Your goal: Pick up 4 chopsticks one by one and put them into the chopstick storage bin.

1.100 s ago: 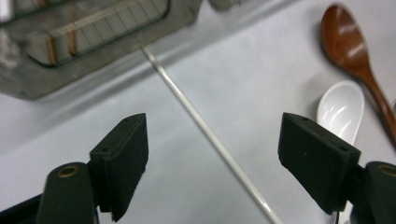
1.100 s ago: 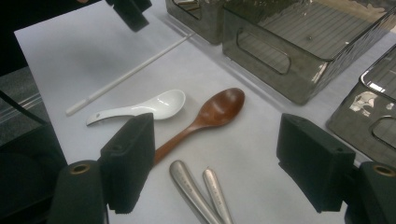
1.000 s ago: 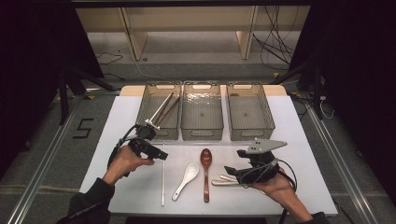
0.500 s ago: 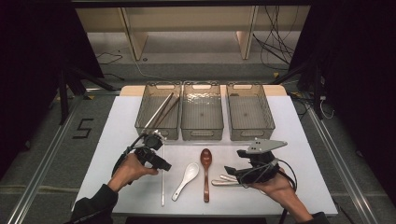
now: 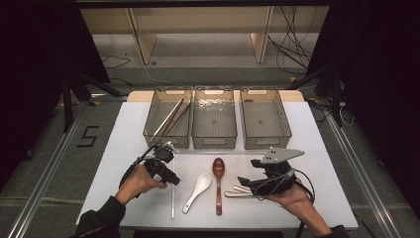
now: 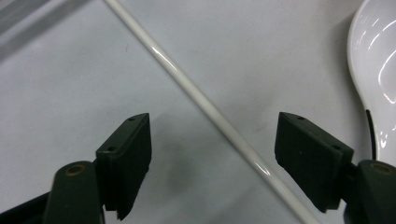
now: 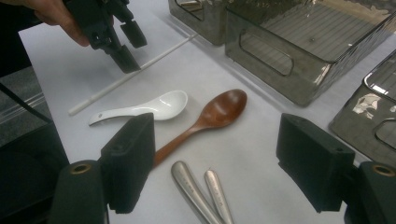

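Observation:
A white chopstick (image 5: 172, 198) lies on the white table, pointing away from me. My left gripper (image 5: 172, 179) hangs low over it, and in the left gripper view (image 6: 215, 121) the chopstick (image 6: 205, 100) runs slantwise between the two jaws. The jaws have just been closing, but both pads stand off the stick, so the gripper is open. A white ceramic spoon (image 5: 198, 191) and a brown wooden spoon (image 5: 218, 183) lie to its right. My right gripper (image 5: 242, 181) rests open above two metal handles (image 5: 236, 192), with nothing between its jaws (image 7: 215, 135).
Three clear bins stand in a row at the back: the left bin (image 5: 148, 130) holds chopsticks (image 5: 171, 116), and the middle bin (image 5: 214, 141) and right bin (image 5: 265, 141) look bare. In the right gripper view the left gripper (image 7: 130, 46) is at top left.
My left hand has moved right and down, from beside the chopstick to astride it. The right hand has stayed put.

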`<action>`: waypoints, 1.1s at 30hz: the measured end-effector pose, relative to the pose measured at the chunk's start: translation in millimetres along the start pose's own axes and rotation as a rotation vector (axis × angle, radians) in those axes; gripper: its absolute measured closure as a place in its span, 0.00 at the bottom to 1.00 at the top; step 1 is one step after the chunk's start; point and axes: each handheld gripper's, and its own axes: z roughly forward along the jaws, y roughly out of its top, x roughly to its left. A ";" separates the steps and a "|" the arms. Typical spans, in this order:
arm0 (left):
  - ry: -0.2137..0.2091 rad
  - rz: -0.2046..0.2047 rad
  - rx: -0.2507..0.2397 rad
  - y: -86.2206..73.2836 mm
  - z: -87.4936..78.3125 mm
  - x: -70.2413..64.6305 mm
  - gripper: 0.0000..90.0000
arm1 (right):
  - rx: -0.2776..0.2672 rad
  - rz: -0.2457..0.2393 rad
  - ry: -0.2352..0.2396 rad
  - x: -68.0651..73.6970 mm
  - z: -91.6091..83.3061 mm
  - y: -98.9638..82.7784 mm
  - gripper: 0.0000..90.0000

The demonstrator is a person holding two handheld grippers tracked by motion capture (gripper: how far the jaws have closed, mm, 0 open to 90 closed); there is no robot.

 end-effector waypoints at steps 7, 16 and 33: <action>-0.001 0.011 0.023 -0.6 4.0 -1.1 0.39 | 0.000 -0.002 0.000 0.0 -0.1 -0.1 0.32; 0.017 0.066 0.051 -2.1 9.3 -7.6 0.49 | 0.004 -0.002 0.001 0.6 0.2 0.1 0.32; 0.027 0.085 0.044 -5.1 7.2 -2.6 0.68 | 0.005 -0.010 -0.001 1.2 0.9 0.3 0.33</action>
